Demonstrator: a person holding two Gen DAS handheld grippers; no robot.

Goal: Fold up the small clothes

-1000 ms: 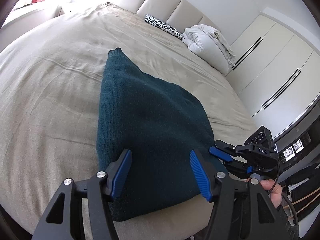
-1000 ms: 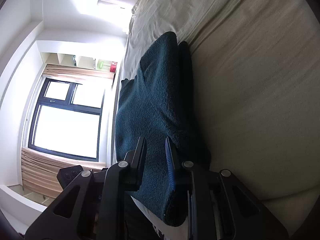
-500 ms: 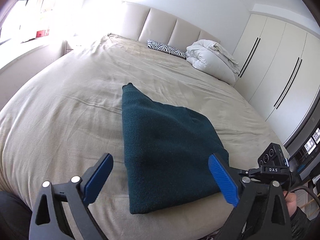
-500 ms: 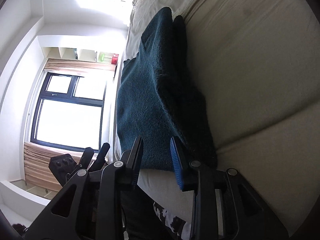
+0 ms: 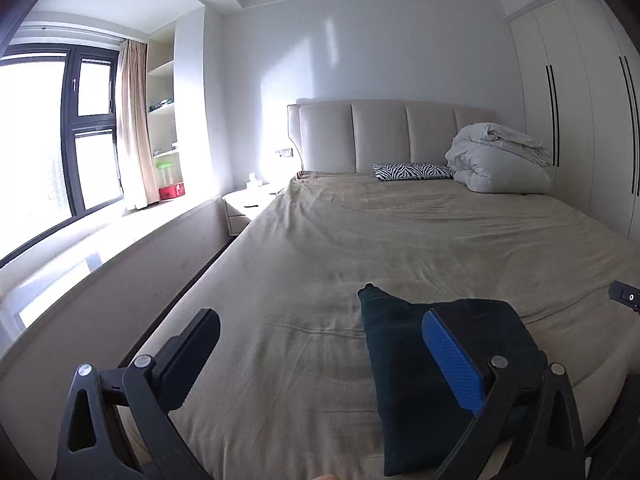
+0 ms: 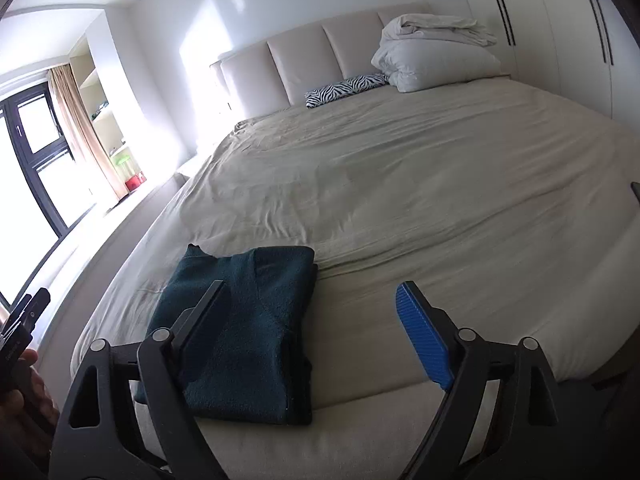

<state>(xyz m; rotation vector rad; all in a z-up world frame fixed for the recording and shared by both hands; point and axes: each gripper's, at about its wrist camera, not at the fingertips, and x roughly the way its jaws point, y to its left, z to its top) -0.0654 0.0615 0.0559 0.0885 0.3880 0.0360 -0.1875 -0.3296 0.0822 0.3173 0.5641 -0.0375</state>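
A dark teal knit sweater (image 5: 404,364) lies folded flat near the foot edge of the bed; it also shows in the right wrist view (image 6: 256,320). My left gripper (image 5: 320,356) is open wide and empty, held back above the bed's foot edge, with its right finger in front of the sweater. My right gripper (image 6: 316,328) is open wide and empty, held back from the bed, with the sweater behind its left finger. Neither gripper touches the sweater.
The beige sheet (image 5: 400,240) covers the wide bed. A zebra pillow (image 5: 412,171) and a bundled white duvet (image 5: 500,160) lie by the headboard. A window ledge (image 5: 120,240) runs along the left, wardrobes (image 5: 580,120) stand at the right.
My right gripper has let go of the sweater, opened wide and turned upright. Both grippers have pulled back and tilted up from the sweater, which now lies free on the bed.
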